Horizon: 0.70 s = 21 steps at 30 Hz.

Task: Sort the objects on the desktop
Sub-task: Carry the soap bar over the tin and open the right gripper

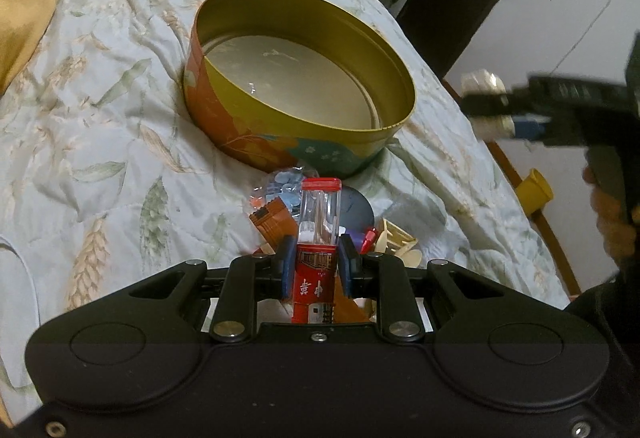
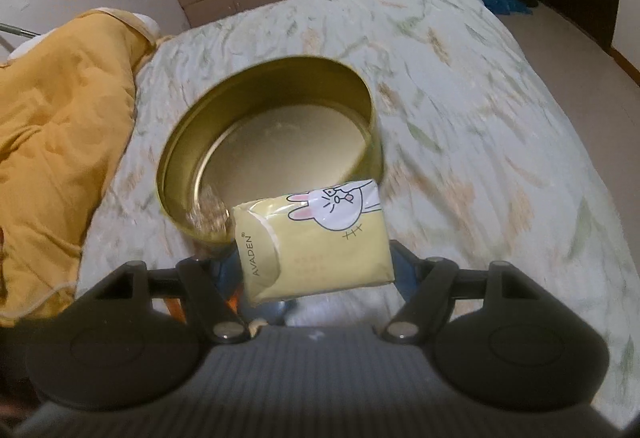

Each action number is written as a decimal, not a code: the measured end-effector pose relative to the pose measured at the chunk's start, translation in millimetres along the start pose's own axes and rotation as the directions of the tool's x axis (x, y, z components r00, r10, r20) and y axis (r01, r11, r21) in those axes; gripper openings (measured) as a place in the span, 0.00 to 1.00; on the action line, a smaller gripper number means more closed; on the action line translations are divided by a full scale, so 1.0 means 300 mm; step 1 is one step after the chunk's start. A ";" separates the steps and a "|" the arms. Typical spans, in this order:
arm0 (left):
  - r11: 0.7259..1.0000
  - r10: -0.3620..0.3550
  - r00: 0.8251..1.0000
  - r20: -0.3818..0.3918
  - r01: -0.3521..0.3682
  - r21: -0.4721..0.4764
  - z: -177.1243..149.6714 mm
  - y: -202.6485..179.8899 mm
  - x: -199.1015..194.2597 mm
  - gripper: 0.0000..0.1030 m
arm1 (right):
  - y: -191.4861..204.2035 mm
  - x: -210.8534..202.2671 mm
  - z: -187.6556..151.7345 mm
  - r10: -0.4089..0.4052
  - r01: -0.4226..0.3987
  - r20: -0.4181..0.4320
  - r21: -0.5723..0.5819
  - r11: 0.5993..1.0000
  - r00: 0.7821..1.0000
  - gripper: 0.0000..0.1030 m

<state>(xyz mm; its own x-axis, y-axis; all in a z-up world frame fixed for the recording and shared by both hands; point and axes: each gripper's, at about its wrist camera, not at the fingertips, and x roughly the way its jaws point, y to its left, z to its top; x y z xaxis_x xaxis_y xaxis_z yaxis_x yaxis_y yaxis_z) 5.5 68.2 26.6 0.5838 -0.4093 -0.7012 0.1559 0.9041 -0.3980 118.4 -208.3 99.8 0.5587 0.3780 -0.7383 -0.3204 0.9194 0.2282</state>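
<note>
My left gripper [image 1: 316, 250] is shut on a slim red-and-clear tube [image 1: 318, 238] with a red cap, held upright just in front of a round tin [image 1: 224, 118] with a gold inside and an orange and teal wall. In the right wrist view, my right gripper [image 2: 316, 266] is shut on a yellow tissue pack [image 2: 316, 242] with a rabbit drawing, lifted near the tin's [image 2: 172, 166] front rim. The right gripper [image 1: 492, 106] also shows at the right edge of the left wrist view, blurred, with the pack in it.
A heap of small items [image 1: 288, 206] lies on the leaf-print bedspread [image 1: 100, 118] below the tube: a brown piece, a bag of blue discs, a dark disc, cream pieces. An orange blanket [image 2: 56, 142] lies left. The bed edge and floor are right. A yellow cup [image 1: 534, 190] sits beyond it.
</note>
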 end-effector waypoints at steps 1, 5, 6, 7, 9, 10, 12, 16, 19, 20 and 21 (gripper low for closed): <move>1.000 -0.002 1.000 0.001 0.002 -0.002 0.000 0.001 -0.001 0.20 | 0.009 0.010 0.021 0.002 -0.002 0.000 -0.002 1.000 1.000 0.73; 1.000 0.000 1.000 -0.001 0.000 0.009 -0.001 -0.002 0.000 0.20 | 0.044 0.054 0.099 0.012 -0.012 -0.007 0.005 1.000 1.000 0.73; 1.000 0.002 1.000 -0.001 -0.002 0.010 -0.001 -0.003 0.000 0.20 | 0.054 0.066 0.119 0.015 -0.015 -0.011 0.007 1.000 1.000 0.73; 1.000 0.002 1.000 -0.002 -0.002 0.011 -0.001 -0.004 0.001 0.20 | 0.065 0.078 0.136 0.017 -0.017 -0.014 0.008 1.000 1.000 0.73; 1.000 -0.001 1.000 -0.003 0.001 0.008 0.000 -0.004 -0.001 0.20 | 0.085 0.100 0.165 0.017 -0.017 -0.019 0.006 1.000 1.000 0.73; 1.000 -0.001 1.000 -0.004 0.001 0.006 0.000 -0.004 -0.001 0.20 | 0.097 0.111 0.176 0.015 -0.015 -0.022 0.001 1.000 1.000 0.73; 1.000 -0.003 1.000 -0.006 0.003 0.003 0.000 -0.003 0.001 0.20 | 0.118 0.132 0.197 0.006 -0.006 -0.026 -0.009 1.000 1.000 0.73; 1.000 -0.004 1.000 -0.010 0.004 0.008 0.000 -0.007 0.005 0.20 | 0.154 0.167 0.221 -0.005 0.004 -0.038 -0.025 1.000 0.999 0.73; 1.000 -0.006 1.000 -0.014 0.006 0.009 -0.001 -0.006 0.009 0.20 | 0.181 0.189 0.235 -0.010 0.008 -0.044 -0.038 0.999 0.999 0.73; 1.000 -0.006 1.000 -0.017 0.006 0.010 -0.001 -0.006 0.011 0.20 | 0.189 0.196 0.241 -0.013 0.011 -0.045 -0.042 0.999 0.999 0.73; 1.000 -0.005 1.000 -0.019 0.006 0.011 -0.002 -0.006 0.012 0.20 | 0.197 0.202 0.246 -0.016 0.014 -0.046 -0.046 0.999 0.999 0.73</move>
<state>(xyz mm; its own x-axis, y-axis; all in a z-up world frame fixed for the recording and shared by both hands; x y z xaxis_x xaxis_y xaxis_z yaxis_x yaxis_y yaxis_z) 7.0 65.1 24.4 0.5681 -0.4164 -0.7099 0.1677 0.9030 -0.3955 189.7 -122.9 115.3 0.5283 0.3578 -0.7700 -0.3477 0.9185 0.1883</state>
